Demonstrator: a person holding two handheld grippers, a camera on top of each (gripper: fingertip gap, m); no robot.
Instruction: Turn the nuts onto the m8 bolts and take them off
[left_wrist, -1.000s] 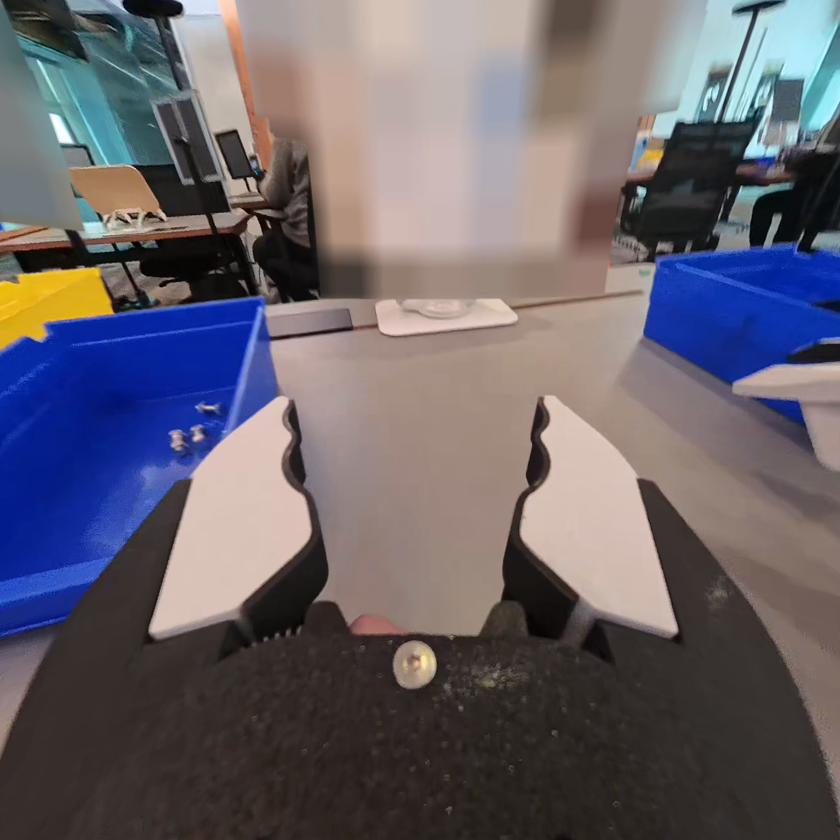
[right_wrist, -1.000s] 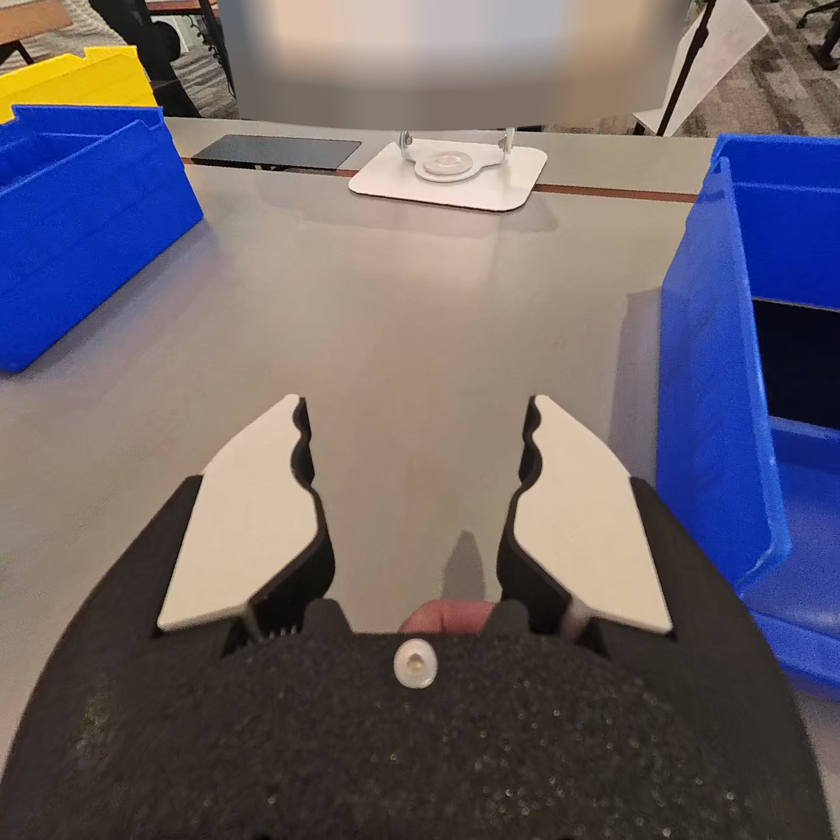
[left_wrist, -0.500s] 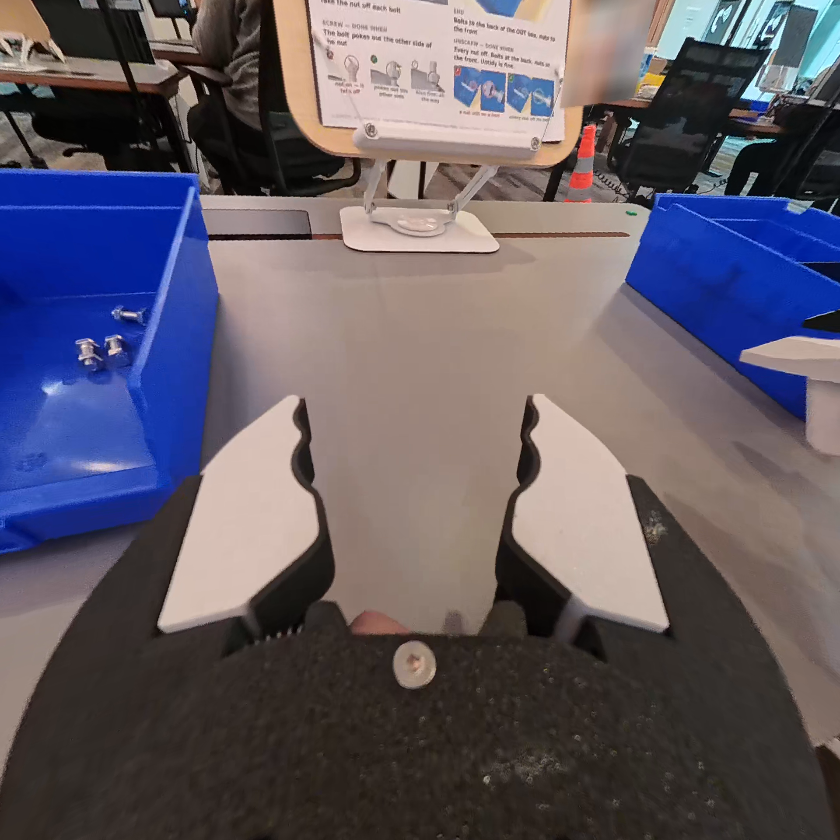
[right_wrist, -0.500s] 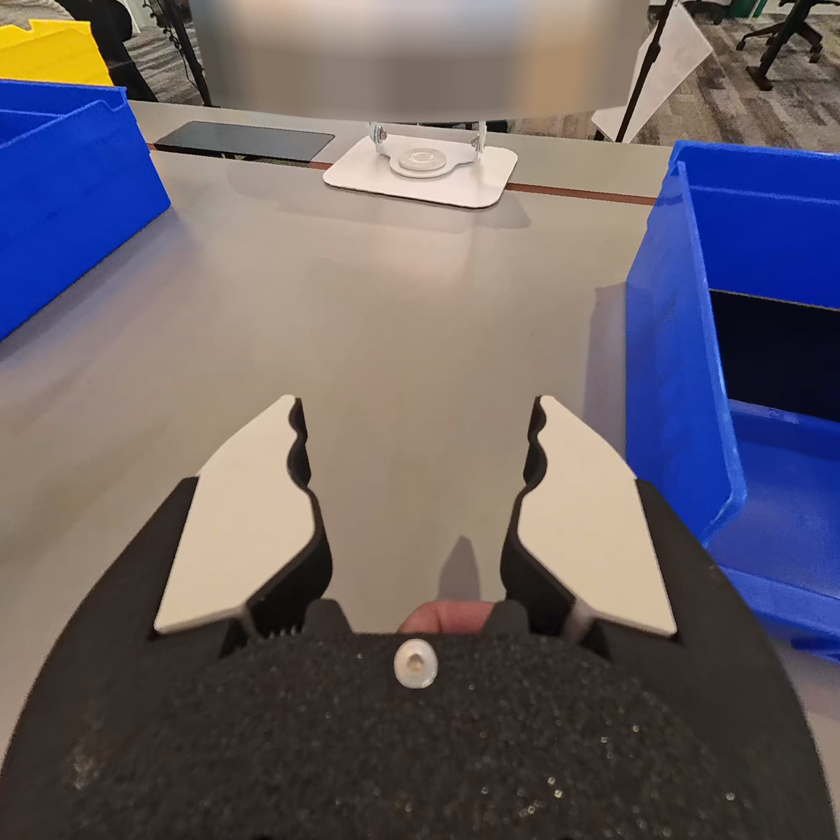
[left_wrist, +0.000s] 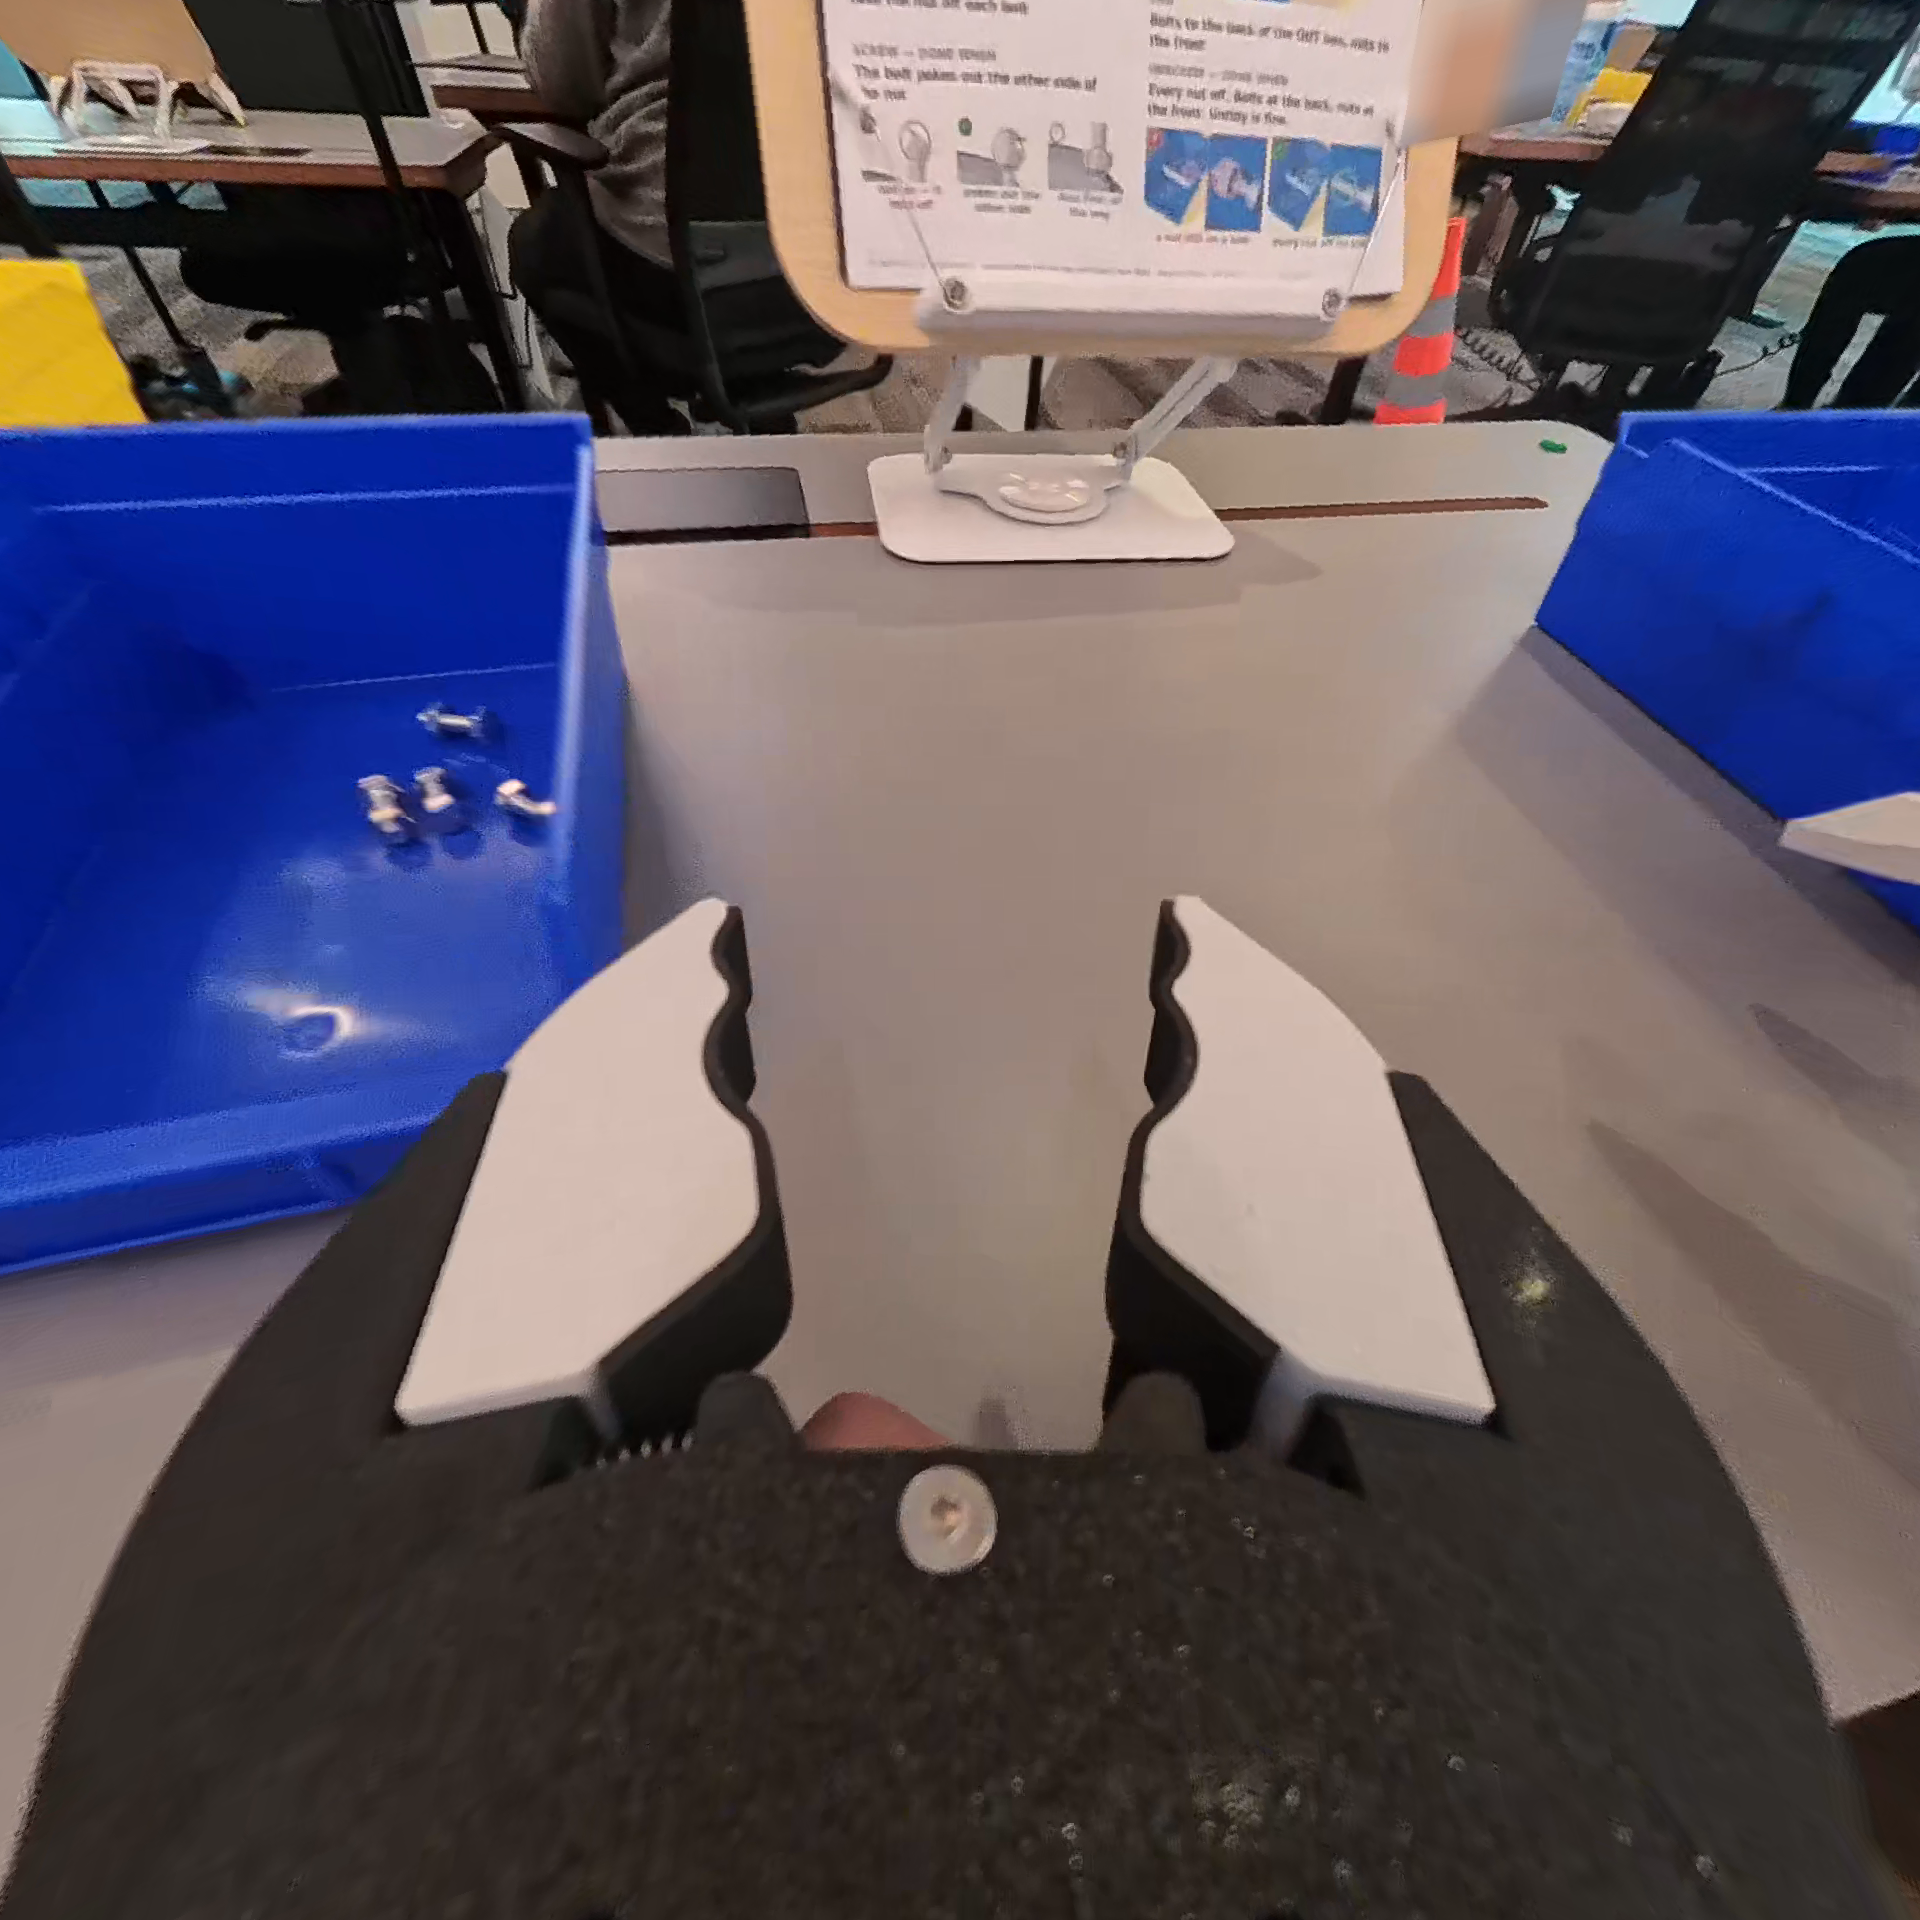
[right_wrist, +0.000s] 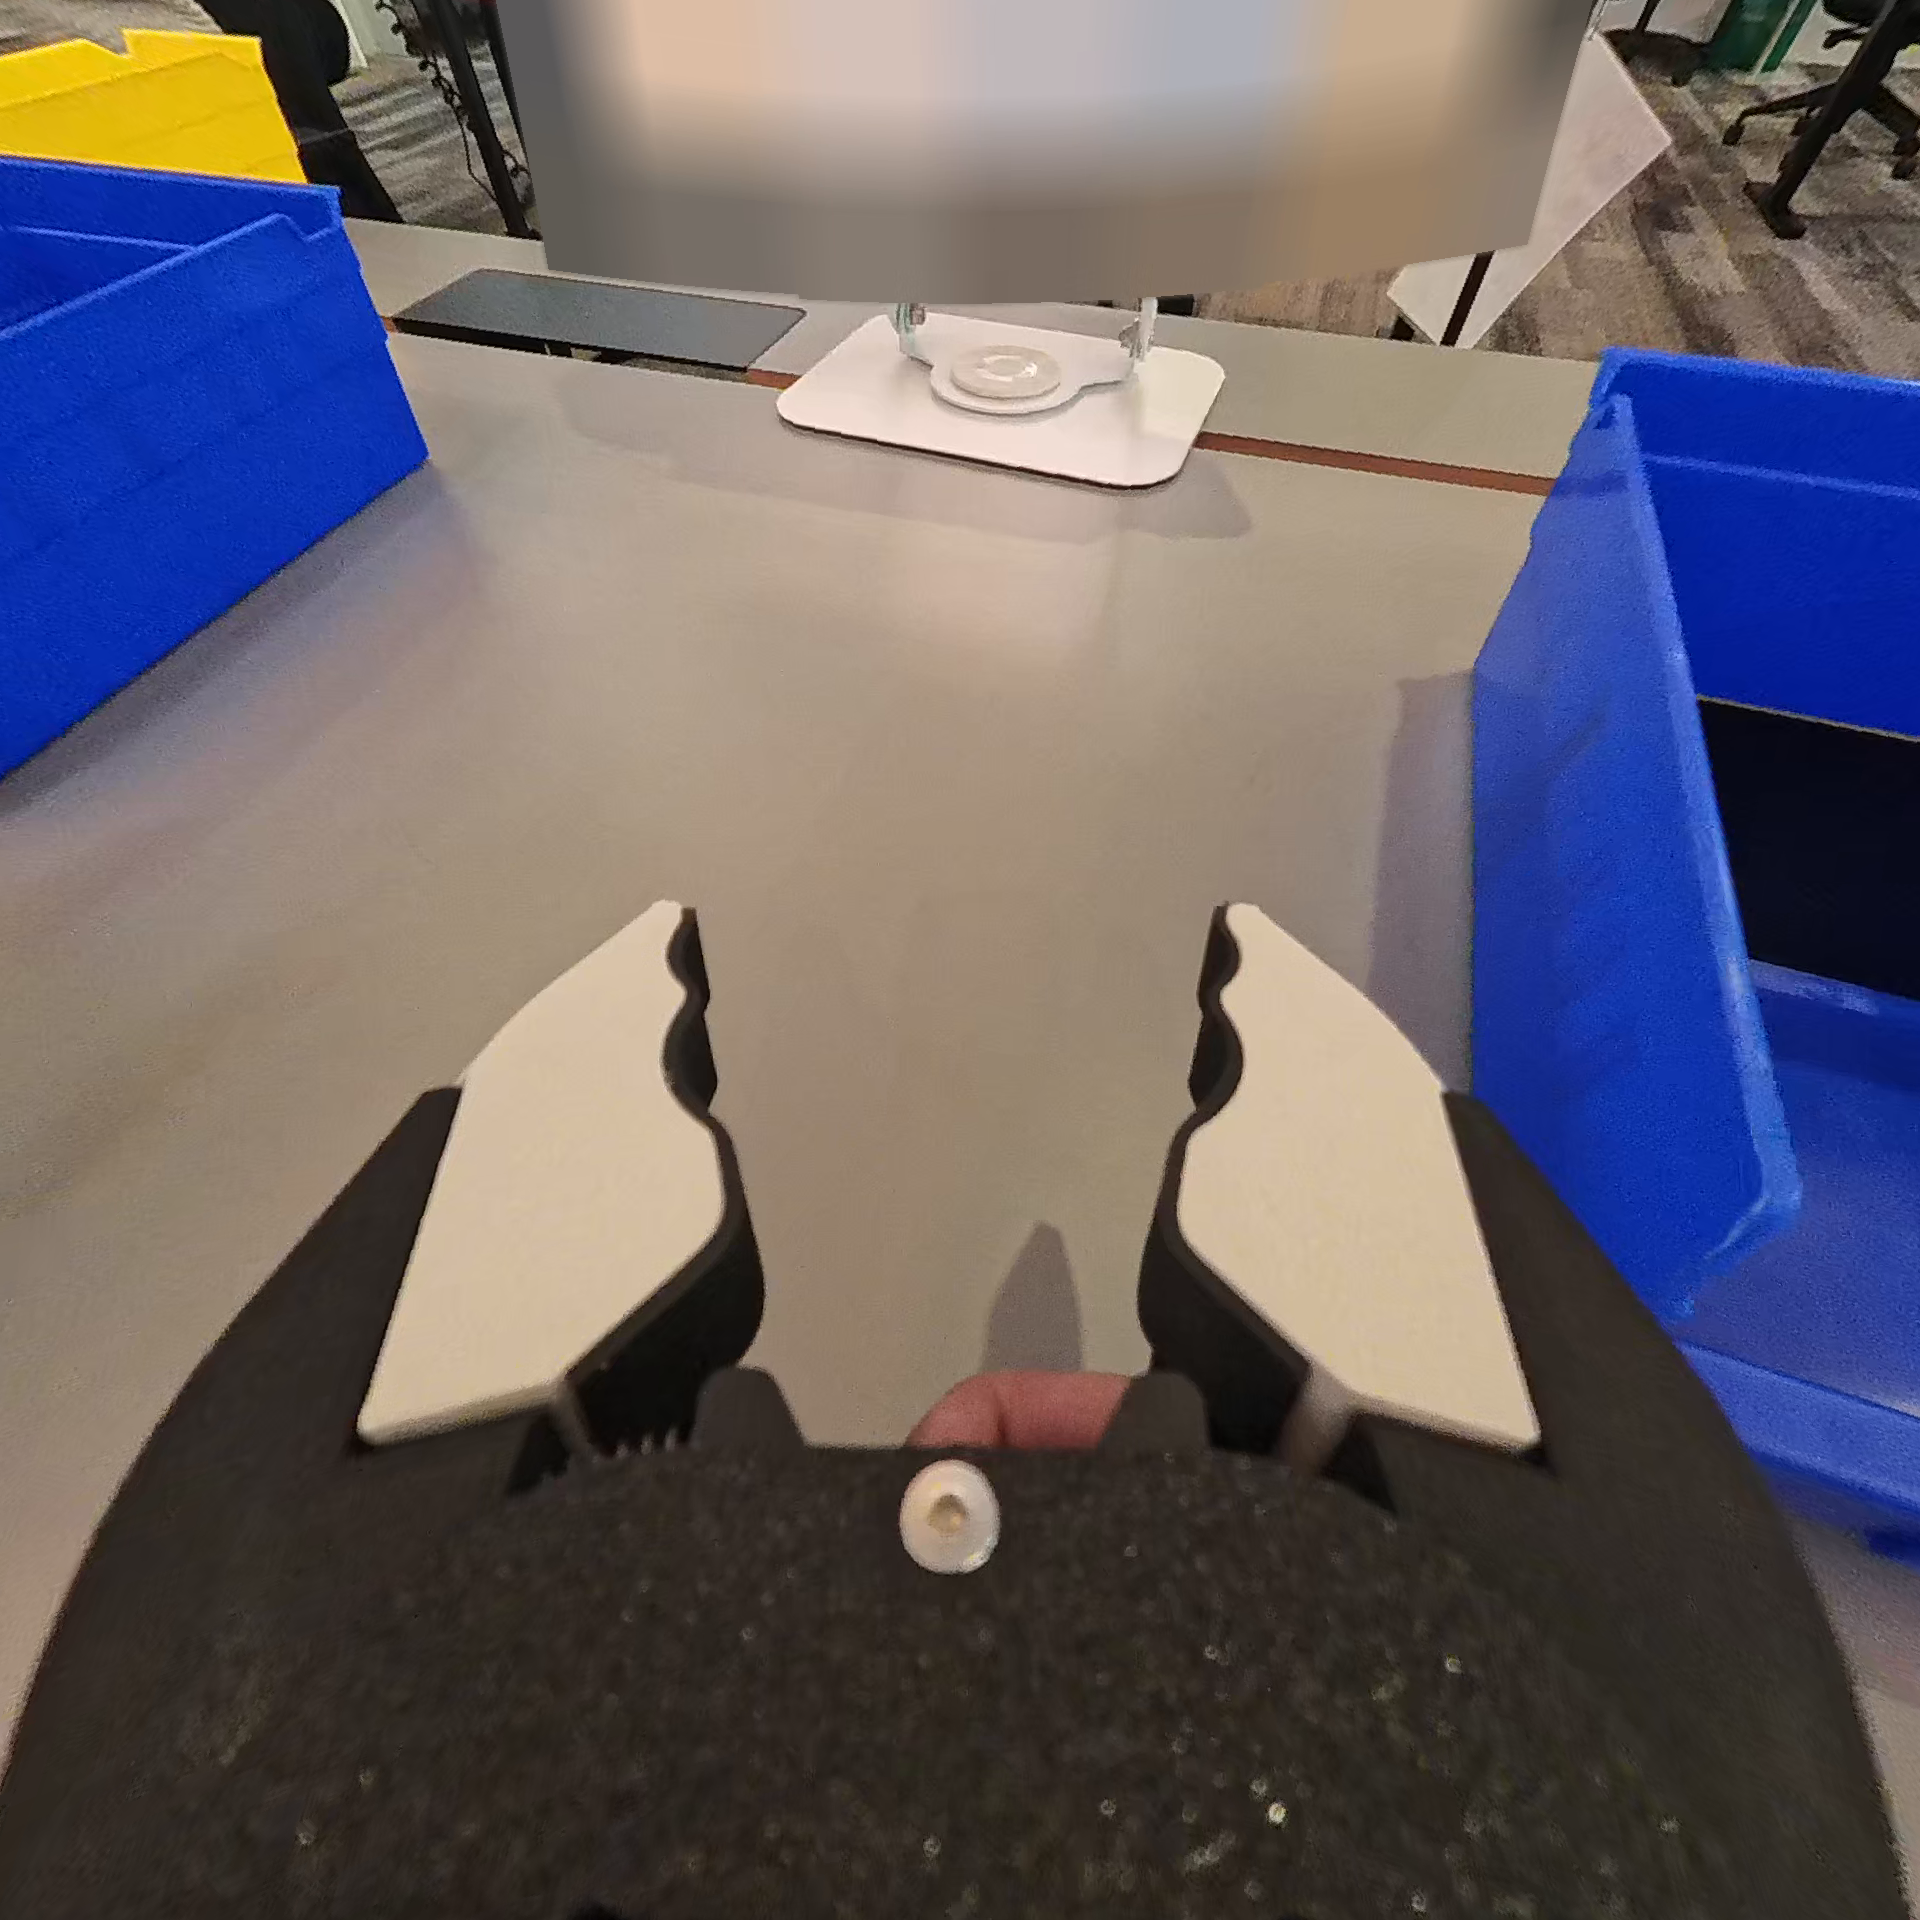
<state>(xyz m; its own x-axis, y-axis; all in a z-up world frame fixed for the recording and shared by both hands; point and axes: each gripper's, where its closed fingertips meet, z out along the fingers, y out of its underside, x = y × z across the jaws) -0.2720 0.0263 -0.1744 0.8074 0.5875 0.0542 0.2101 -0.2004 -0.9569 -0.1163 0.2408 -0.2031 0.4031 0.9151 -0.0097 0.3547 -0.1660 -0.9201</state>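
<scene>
Left wrist view showed the left gripper (left_wrist: 945, 925) spread wide and empty above the grey table (left_wrist: 1039, 748). Four small bolts (left_wrist: 447, 779) lay loose in the blue bin (left_wrist: 312, 935) to its left. The right gripper (right_wrist: 951, 925) likewise gaped wide and held nothing, just beside a second blue bin (right_wrist: 1600, 935). A card stand (left_wrist: 1049, 509) stood at the far edge.

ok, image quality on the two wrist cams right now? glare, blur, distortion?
Left wrist view: glare patches on the left blue bin floor; the small bolts and instruction board are soft, with some smear. Right wrist view: table sharp, soft sheen down its middle, tool shadow close under it. Both: fisheye bends the bin walls, the right blue bin most.
</scene>
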